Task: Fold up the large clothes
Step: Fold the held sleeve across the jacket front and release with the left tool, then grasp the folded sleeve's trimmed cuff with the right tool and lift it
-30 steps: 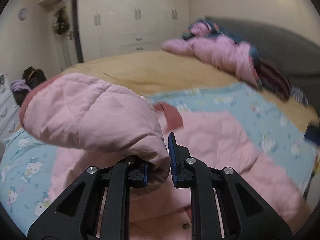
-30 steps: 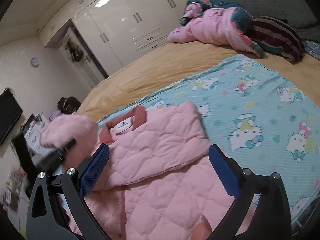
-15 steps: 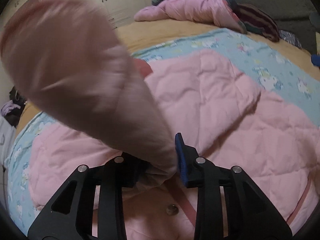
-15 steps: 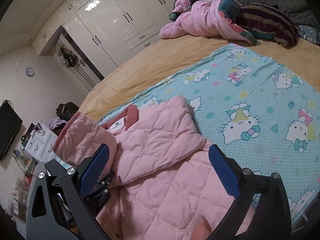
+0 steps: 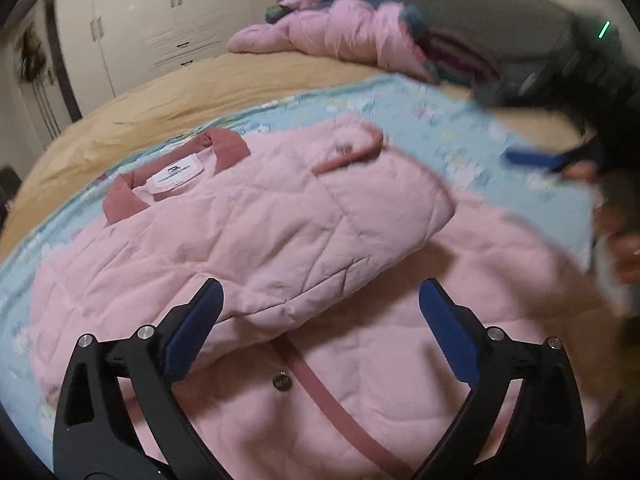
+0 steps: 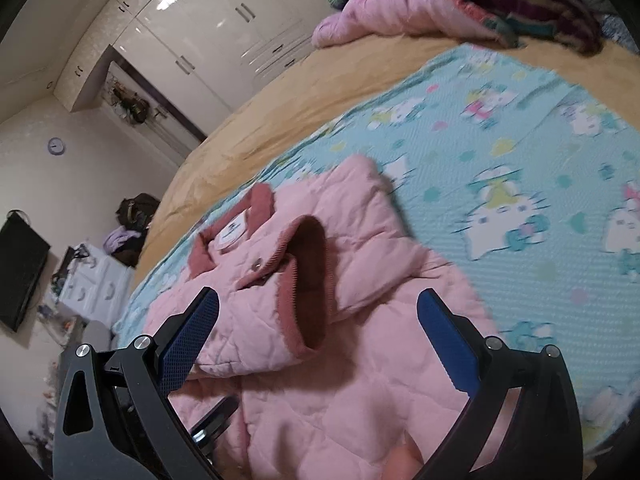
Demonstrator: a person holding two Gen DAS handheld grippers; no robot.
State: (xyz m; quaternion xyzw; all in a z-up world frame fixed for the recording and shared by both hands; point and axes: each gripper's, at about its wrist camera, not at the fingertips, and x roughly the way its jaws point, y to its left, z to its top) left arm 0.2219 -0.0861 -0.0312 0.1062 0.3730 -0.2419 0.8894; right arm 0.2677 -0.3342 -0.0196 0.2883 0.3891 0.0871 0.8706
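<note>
A pink quilted jacket (image 5: 360, 360) lies spread on a light blue cartoon-print blanket (image 6: 500, 168) that covers part of a bed with a tan sheet (image 5: 160, 104). One sleeve (image 5: 288, 232) is folded across the jacket's chest, its dusty-rose cuff (image 6: 308, 280) gaping toward the right wrist camera, and the collar with a white label (image 5: 174, 172) points toward the white wardrobe (image 6: 208, 32). The left claw (image 5: 320, 320) has just been opening and now stands spread wide above the folded sleeve, with nothing pinched between its blue pads (image 5: 192, 332). The right claw (image 6: 316, 332) is also spread wide, hanging over the cuff and gripping nothing. A snap button (image 5: 280, 382) shows on the front placket. Another pink coat (image 6: 400, 4) lies heaped with striped clothes at the far side of the bed.
</note>
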